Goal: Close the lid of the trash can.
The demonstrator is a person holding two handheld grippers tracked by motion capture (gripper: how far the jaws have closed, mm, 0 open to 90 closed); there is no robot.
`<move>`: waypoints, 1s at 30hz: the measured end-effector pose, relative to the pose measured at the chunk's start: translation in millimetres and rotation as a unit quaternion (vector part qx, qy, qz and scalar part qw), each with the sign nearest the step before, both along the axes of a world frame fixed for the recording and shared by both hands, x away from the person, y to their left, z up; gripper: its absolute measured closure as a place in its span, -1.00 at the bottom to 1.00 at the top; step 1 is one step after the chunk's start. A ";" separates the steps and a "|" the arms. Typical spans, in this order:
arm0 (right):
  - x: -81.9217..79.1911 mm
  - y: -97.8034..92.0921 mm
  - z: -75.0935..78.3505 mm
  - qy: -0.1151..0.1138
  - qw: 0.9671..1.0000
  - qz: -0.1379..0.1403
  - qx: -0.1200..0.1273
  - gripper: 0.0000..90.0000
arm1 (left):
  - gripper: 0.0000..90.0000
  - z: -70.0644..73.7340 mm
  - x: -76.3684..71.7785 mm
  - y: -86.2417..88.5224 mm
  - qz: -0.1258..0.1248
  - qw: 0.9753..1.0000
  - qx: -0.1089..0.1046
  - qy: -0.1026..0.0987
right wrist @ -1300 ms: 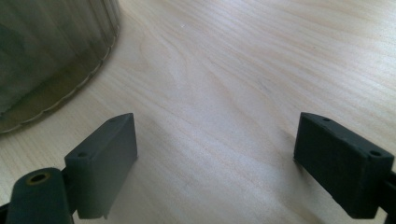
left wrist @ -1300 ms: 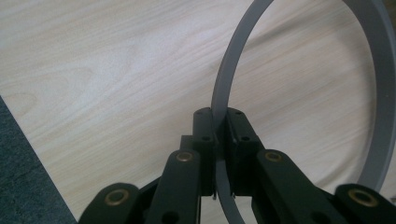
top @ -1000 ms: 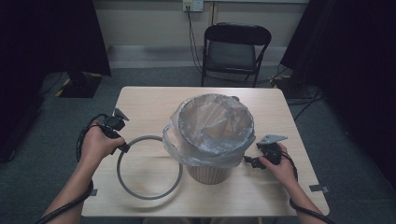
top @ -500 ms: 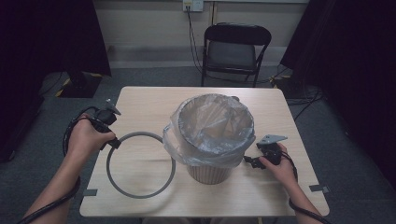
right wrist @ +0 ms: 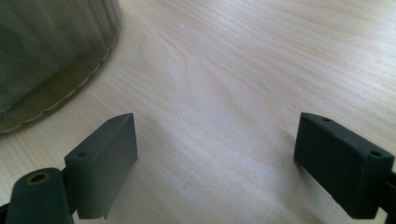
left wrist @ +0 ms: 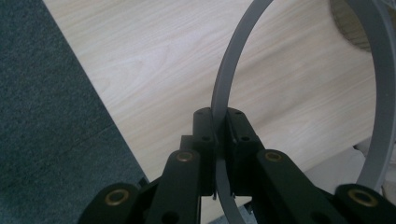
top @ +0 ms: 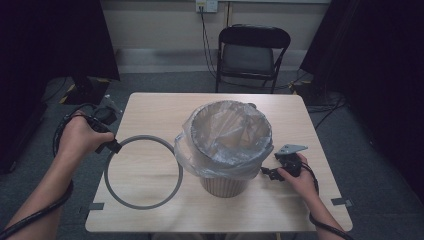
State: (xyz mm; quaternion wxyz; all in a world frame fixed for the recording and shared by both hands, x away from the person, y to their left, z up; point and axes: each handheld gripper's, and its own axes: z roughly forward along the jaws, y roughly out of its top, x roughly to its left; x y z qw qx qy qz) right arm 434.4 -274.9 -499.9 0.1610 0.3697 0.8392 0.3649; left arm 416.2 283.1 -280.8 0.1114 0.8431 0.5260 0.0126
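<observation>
Beside the lined bin (top: 227, 150), left gripper (top: 113, 146) clamps the grey ring (top: 143, 172); right gripper (top: 267, 172) gapes.

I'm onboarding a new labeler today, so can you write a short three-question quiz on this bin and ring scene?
1. True or false: the left gripper is shut on the thin grey plastic ring.
2. How do the right gripper's jaws stand? A) wide apart, holding nothing B) clamped on the bag C) clamped on the ring
3. Fill in: the ribbed tan waste bin is lined with a clear plastic ____.

Key: 1 true; 2 A; 3 bag.
</observation>
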 end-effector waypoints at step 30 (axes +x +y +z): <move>0.0 0.0 0.0 0.000 1.000 0.000 0.000 -0.73 | 0.87 54.3 -9.3 21.2 0.006 1.000 -0.021 0.003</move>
